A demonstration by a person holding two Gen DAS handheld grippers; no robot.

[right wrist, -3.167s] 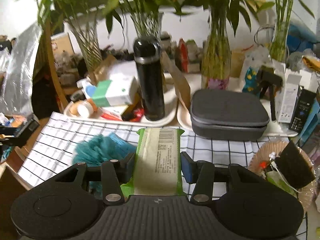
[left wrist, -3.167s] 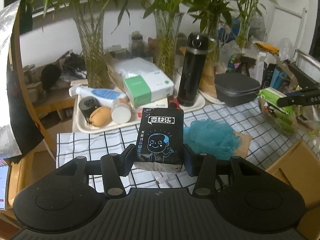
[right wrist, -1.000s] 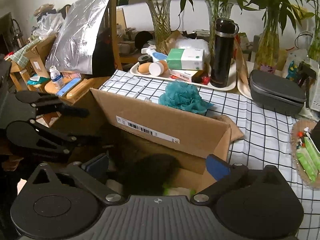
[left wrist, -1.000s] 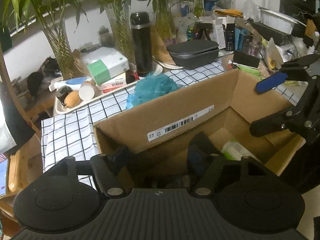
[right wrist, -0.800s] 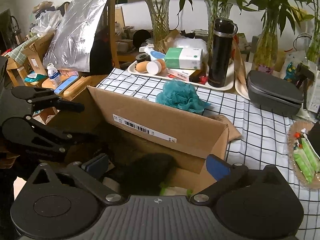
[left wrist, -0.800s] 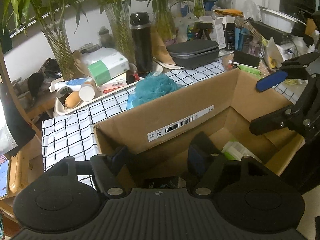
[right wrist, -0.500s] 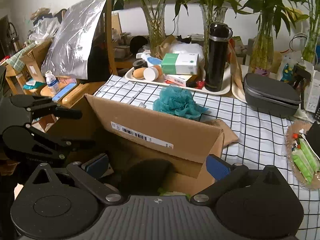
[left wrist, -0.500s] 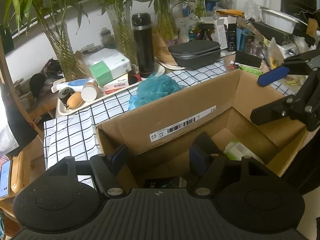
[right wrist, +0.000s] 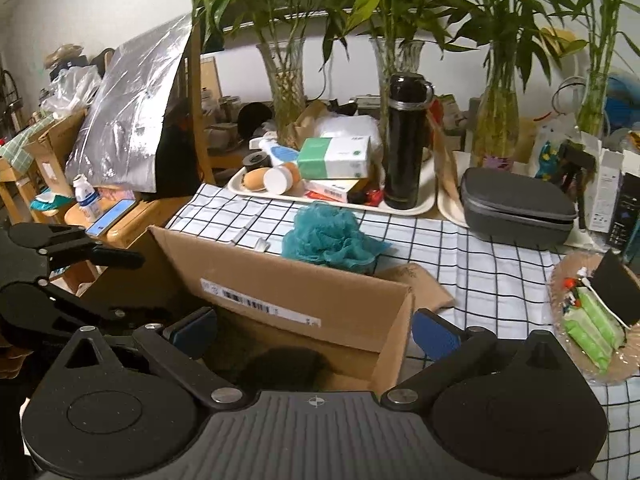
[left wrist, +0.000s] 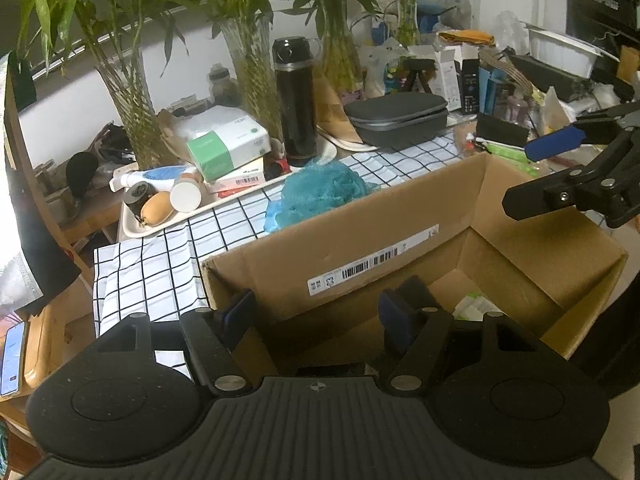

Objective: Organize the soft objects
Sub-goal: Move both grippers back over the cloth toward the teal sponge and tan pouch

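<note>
An open cardboard box (left wrist: 360, 240) stands in front of the checked tablecloth (left wrist: 160, 264); it also shows in the right wrist view (right wrist: 304, 292). My left gripper (left wrist: 318, 312) is open and empty above the box's near left side. My right gripper (right wrist: 314, 330) is open and empty above the box's right end. A green and white pack (left wrist: 474, 306) lies on the box floor. A teal bath pouf (left wrist: 320, 194) lies on the cloth just behind the box, also in the right wrist view (right wrist: 332, 236). The black pack is hidden.
A tray (right wrist: 424, 200) behind the pouf holds a black flask (right wrist: 404, 140), a green tissue box (right wrist: 336, 158) and small bottles. A grey case (right wrist: 516, 208) lies to the right. A basket (right wrist: 560, 280) with green packs sits at far right. Glass plant vases line the back.
Both grippers held packs earlier; both packs went into the box. Over the last second both open grippers have risen and drawn back from the box.
</note>
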